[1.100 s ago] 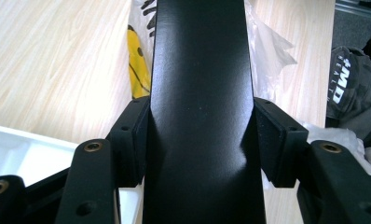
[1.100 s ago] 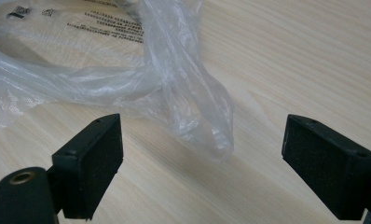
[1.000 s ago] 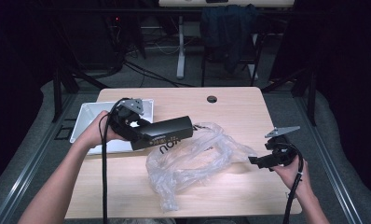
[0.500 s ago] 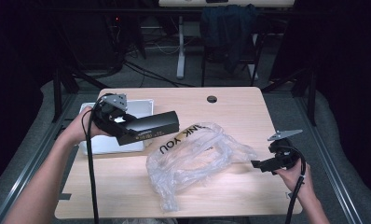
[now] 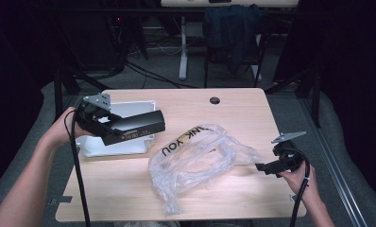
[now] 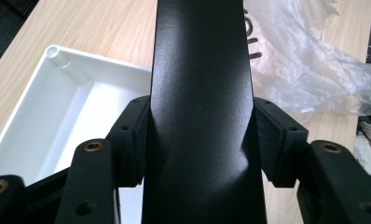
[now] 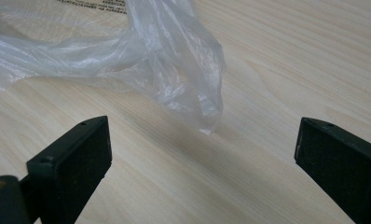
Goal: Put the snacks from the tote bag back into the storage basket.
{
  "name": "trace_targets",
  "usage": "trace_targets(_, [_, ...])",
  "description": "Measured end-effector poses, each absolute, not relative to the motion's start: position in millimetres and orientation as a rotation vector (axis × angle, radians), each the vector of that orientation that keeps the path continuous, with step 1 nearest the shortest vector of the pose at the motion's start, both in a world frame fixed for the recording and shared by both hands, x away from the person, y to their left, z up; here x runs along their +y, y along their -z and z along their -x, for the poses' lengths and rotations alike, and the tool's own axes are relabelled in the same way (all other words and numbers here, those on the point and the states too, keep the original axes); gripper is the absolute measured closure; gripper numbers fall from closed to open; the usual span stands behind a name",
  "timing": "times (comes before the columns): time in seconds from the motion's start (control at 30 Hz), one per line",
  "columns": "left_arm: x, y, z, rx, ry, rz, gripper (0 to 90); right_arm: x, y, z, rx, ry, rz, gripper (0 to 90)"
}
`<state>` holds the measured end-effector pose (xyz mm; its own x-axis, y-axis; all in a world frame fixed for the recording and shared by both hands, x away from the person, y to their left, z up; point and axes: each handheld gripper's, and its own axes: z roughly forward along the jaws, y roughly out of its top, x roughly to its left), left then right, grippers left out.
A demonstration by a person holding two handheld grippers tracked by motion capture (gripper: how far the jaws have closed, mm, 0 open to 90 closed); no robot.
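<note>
We are holding a long black box (image 5: 134, 127) clamped in our left tongs (image 6: 200, 140), hovering over the white tray (image 5: 129, 108), its long axis pointing toward the clear plastic bag (image 5: 200, 156). Our right tongs (image 7: 202, 154) are gaping wide, empty, just beside the bag's corner.

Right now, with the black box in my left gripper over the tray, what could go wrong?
The left gripper clamps the long black box near one end, so it may tip or slip over the white tray. The plastic bag lies loose beside the tray and could get dragged. The right gripper is open near a bag corner and might snag it.
</note>
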<state>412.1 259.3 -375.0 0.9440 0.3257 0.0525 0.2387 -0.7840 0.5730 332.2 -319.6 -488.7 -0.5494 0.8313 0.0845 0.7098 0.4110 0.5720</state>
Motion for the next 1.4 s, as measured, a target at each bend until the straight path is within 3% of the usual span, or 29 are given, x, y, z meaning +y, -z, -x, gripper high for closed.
trace_targets(0.57, [310, 411, -432, 0.520, -0.184, -2.477, 43.3, -319, 489, -332, 2.466, -0.820, -1.357, 4.0])
trace_targets(1.4, [315, 483, -461, 0.569, -0.210, -2.517, 43.2, -318, 491, -332, 2.471, -0.801, -1.349, 4.4])
